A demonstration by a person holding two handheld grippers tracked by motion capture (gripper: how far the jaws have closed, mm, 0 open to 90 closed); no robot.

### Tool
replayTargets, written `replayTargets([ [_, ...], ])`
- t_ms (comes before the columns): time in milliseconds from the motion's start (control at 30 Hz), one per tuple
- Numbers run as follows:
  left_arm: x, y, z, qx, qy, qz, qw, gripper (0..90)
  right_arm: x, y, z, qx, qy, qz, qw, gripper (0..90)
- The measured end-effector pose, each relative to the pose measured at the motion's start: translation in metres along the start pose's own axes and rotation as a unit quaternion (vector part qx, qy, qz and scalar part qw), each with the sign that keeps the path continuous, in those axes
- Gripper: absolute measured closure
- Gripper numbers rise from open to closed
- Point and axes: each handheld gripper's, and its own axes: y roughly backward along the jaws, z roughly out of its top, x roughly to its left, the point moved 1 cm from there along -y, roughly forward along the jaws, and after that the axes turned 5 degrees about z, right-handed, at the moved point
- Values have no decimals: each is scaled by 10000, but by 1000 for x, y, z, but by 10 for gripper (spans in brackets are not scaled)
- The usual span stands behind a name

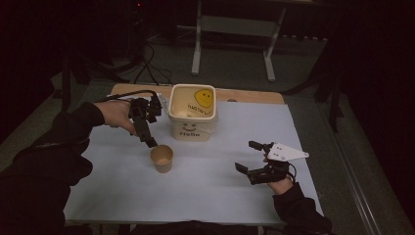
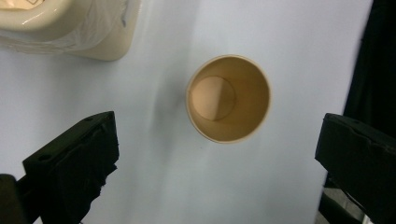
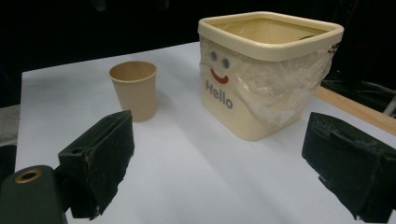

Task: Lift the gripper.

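Jaws spread, the left gripper (image 1: 147, 128) hovers above an empty cup (image 2: 228, 98) while the right gripper (image 1: 254, 159), also spread, faces the "Hello" bin (image 3: 267, 70).

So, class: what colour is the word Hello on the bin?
Dark blue, on the cream bin; clearest in the right gripper view.

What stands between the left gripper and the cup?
Nothing visible does. The left gripper hangs open just above the cup, looking straight down into its empty mouth. The bin stands apart, behind the cup.
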Motion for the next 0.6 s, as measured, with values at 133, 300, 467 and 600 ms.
replayTargets([
  [133, -1, 8, 2, 5, -21, 25, 10000, 6, 0, 0, 0, 0, -6, -3, 10000, 91],
  [300, -4, 15, 5, 32, -75, 64, 9999, 6, 0, 0, 0, -2, 0, 12, 10000, 91],
  [467, -6, 14, 6, 43, -52, 57, 10000, 6, 0, 0, 0, 4, -5, 28, 10000, 91],
  [600, -6, 13, 5, 41, -52, 42, 10000, 6, -1, -1, 0, 16, -1, 58, 10000, 91],
])
